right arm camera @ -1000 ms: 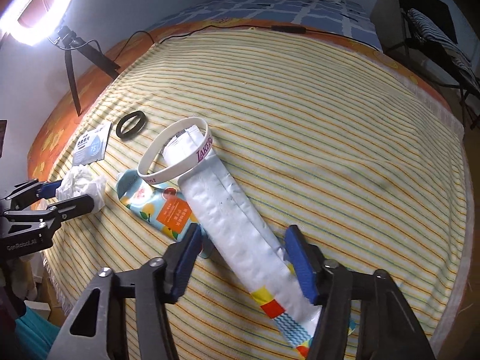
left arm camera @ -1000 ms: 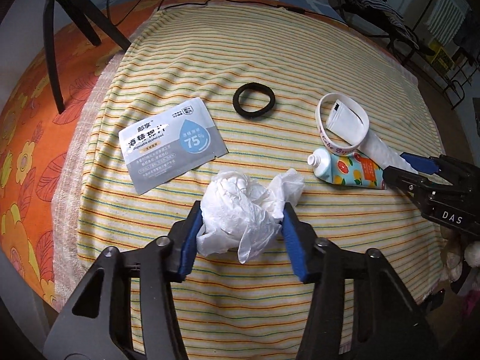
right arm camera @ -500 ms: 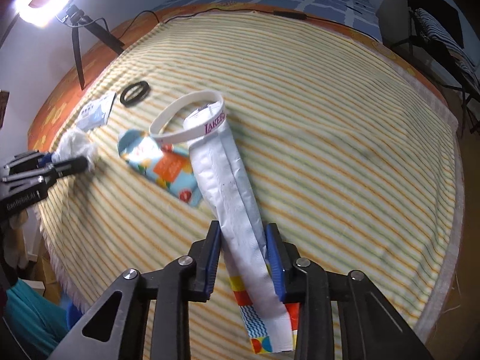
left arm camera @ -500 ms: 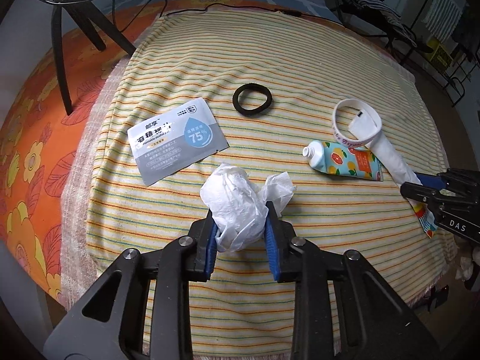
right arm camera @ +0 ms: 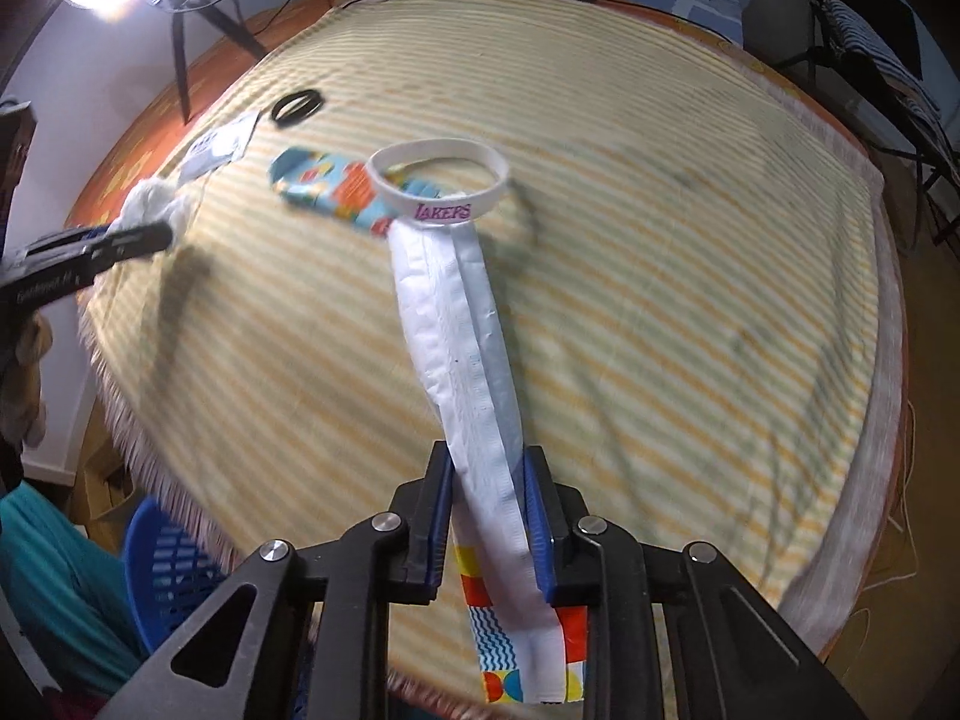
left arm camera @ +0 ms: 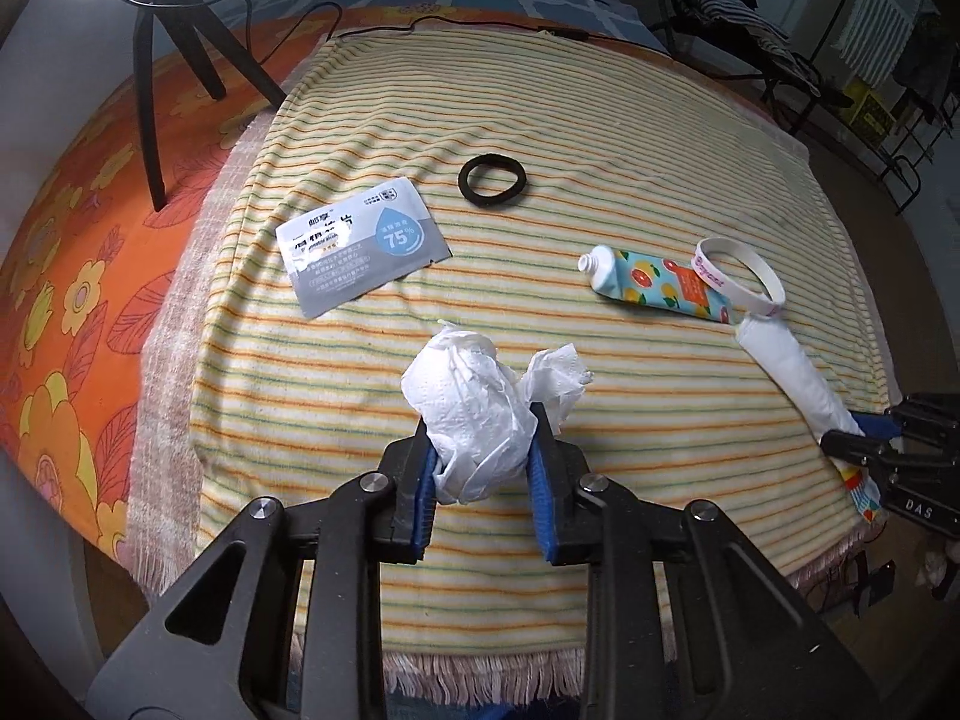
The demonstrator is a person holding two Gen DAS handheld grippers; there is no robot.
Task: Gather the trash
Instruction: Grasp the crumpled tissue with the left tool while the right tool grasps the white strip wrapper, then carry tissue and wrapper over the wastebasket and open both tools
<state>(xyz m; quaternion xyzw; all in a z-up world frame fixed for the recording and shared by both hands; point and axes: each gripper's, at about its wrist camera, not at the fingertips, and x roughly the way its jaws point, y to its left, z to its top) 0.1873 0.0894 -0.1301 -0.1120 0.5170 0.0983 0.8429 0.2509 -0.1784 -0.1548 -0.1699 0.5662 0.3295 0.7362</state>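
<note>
My left gripper (left arm camera: pixel 483 438) is shut on a crumpled white tissue (left arm camera: pixel 474 402) and holds it above the striped cloth near its front edge; it shows at the left of the right wrist view (right arm camera: pixel 153 207). My right gripper (right arm camera: pixel 487 480) is shut on a long white wrapper (right arm camera: pixel 462 330) with a coloured end, lifted off the cloth. The wrapper's far end passes through a white wristband (right arm camera: pixel 441 180). In the left wrist view the wrapper (left arm camera: pixel 792 375) and right gripper (left arm camera: pixel 864 438) are at the right edge.
On the striped cloth (left arm camera: pixel 600 138) lie a wet-wipe sachet (left arm camera: pixel 360 252), a black hair tie (left arm camera: pixel 493 179), a colourful tube (left arm camera: pixel 654 282) and the wristband (left arm camera: pixel 741 276). A tripod (left arm camera: pixel 174 60) stands at the back left. A blue basket (right arm camera: pixel 165 576) sits below the cloth's front-left edge.
Both grippers closed on their items and pulled back and up. The wrapper dragged the wristband along, over the tube's end. The tissue came off the cloth.
</note>
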